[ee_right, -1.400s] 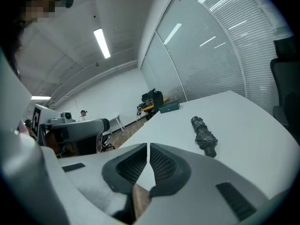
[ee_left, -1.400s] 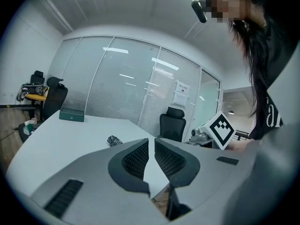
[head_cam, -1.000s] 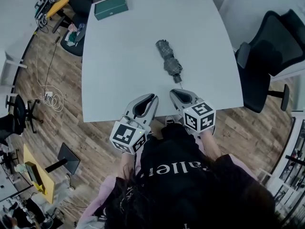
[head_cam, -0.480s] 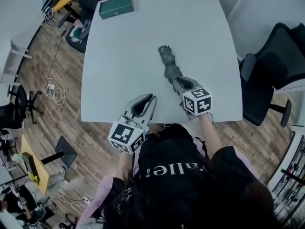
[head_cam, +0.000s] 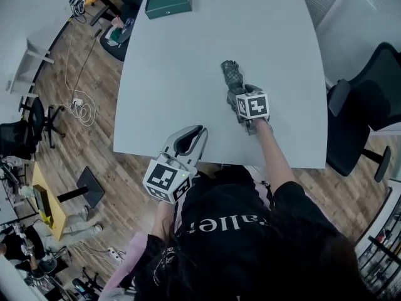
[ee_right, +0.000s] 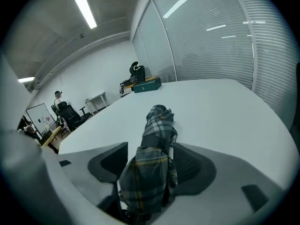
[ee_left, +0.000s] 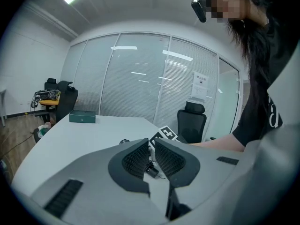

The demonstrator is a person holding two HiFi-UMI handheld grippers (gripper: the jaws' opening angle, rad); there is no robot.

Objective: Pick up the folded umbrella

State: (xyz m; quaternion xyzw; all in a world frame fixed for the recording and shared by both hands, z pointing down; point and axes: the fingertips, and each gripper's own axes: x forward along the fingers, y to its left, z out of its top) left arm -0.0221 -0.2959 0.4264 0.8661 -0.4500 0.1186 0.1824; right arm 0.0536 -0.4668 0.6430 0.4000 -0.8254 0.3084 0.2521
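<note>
A folded umbrella (head_cam: 230, 73) in dark grey-green plaid with thin yellow lines lies flat on the white table (head_cam: 169, 93), right of centre. It is collapsed short, with a dark strap cinched around its middle. Its length runs away from the table's near edge, and its near end sits between the opening jaws of the right gripper (head_cam: 238, 95).

Open table (head_cam: 175, 74) around the umbrella (head_cam: 232, 74); green box (head_cam: 168, 3) at far edge

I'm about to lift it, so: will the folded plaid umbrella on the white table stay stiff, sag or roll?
Probably stiff lengthwise: the folded umbrella lies straight on the table. Its bunched plaid fabric looks soft, so a grip may squash it. Roughly cylindrical, it might roll.
</note>
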